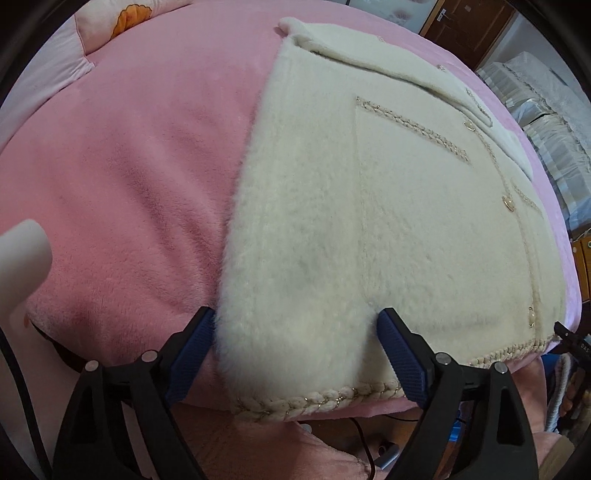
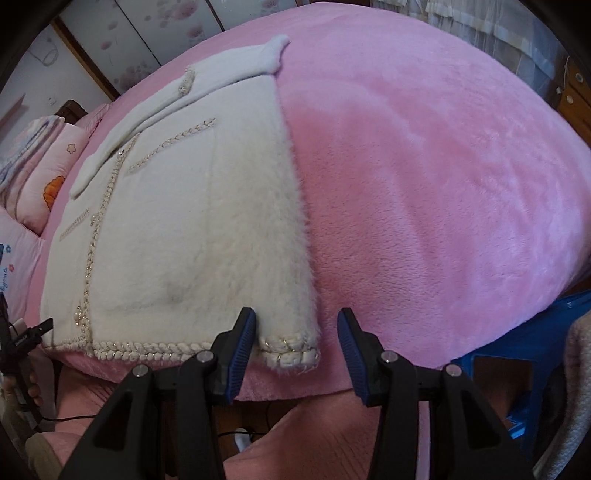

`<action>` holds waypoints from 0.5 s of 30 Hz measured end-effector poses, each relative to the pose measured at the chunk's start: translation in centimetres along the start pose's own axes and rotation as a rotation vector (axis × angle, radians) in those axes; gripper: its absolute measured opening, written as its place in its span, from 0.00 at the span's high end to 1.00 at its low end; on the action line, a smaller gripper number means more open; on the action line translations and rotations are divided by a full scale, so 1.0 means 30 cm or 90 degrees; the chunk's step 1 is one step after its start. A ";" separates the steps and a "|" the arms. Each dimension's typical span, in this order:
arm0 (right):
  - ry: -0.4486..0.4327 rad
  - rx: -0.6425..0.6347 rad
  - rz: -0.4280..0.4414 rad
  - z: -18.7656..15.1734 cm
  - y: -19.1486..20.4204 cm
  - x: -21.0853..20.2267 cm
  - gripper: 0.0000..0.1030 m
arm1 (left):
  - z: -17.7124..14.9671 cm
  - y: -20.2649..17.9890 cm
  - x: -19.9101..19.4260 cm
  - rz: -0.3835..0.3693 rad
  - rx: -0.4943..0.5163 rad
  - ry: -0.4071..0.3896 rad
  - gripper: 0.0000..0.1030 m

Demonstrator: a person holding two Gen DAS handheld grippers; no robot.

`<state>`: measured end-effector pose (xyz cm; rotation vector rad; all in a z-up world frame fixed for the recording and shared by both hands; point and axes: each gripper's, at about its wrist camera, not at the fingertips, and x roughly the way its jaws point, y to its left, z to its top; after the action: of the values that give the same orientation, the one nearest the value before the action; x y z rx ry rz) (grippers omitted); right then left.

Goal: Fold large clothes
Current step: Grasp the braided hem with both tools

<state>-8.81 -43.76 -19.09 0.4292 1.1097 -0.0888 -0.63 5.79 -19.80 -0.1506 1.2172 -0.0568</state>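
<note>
A cream fluffy jacket (image 1: pixel 388 206) with braided trim and pearl buttons lies flat on a pink blanket (image 1: pixel 129 166), both sleeves folded in over its front. My left gripper (image 1: pixel 295 325) is open, its jaws on either side of the near left sleeve cuff at the hem. In the right wrist view the jacket (image 2: pixel 177 221) lies left of centre on the blanket (image 2: pixel 424 177). My right gripper (image 2: pixel 297 325) is open, its jaws around the near right hem corner (image 2: pixel 291 350). Neither gripper holds anything.
Pink pillows (image 2: pixel 44 173) lie at the head of the bed. A blue plastic stool (image 2: pixel 535 343) stands by the bed's right side. A wooden door (image 1: pixel 469 26) and covered furniture (image 1: pixel 546 122) stand beyond the bed. Cables run on the floor below the bed edge.
</note>
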 end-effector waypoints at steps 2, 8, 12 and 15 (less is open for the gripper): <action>0.000 -0.011 0.013 0.000 0.012 0.004 0.57 | -0.008 -0.002 0.004 -0.003 0.010 0.000 0.13; 0.007 -0.047 0.014 0.008 0.049 0.038 0.63 | -0.024 -0.024 0.034 -0.004 0.034 0.014 0.02; 0.009 -0.042 0.017 0.014 0.045 0.058 0.61 | -0.006 -0.043 0.052 0.004 0.041 0.025 0.01; 0.009 -0.053 0.009 0.015 0.052 0.066 0.61 | 0.000 -0.045 0.065 0.007 0.045 0.033 0.00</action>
<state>-7.09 -42.23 -20.21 0.3629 1.1198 -0.0271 0.09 4.21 -21.41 -0.0808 1.2659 -0.0949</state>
